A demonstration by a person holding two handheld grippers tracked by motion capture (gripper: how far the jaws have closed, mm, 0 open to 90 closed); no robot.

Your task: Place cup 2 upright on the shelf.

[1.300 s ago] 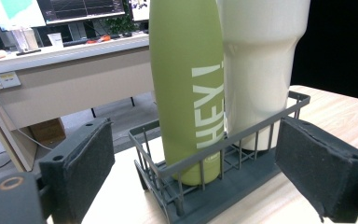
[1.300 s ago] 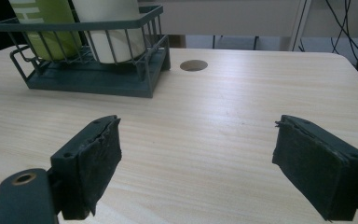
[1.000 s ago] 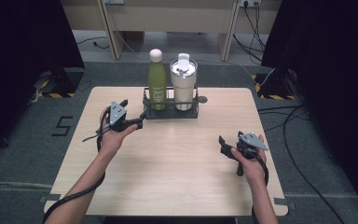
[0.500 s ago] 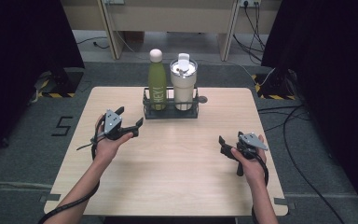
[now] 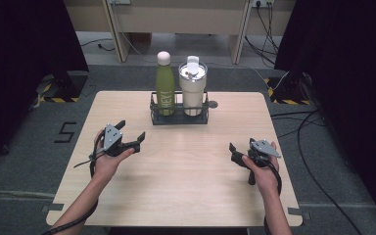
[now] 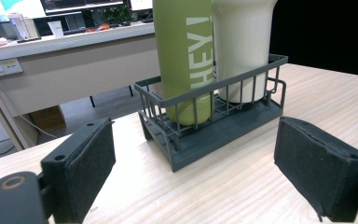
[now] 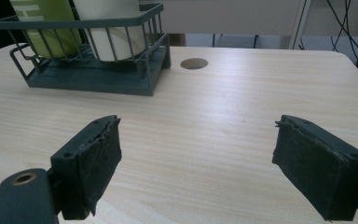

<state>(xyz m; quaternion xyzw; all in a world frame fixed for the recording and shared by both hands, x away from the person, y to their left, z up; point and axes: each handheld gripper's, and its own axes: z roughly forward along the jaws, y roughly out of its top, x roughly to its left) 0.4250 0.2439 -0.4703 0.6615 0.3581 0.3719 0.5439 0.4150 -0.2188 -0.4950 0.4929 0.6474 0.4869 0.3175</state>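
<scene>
A dark grey wire rack [image 5: 178, 117] stands at the far middle of the light wooden table [image 5: 186, 181] and holds two upright vessels: a green metal bottle with a cream cap [image 5: 165, 88] on its left side and a white lidded tumbler [image 5: 193, 85] touching it on the right. The left gripper [image 5: 132, 134] hovers near the rack's front left corner, jaws spread wide, nothing between them. The right gripper [image 5: 234, 152] sits well apart, toward the rack's front right, jaws likewise spread and empty.
</scene>
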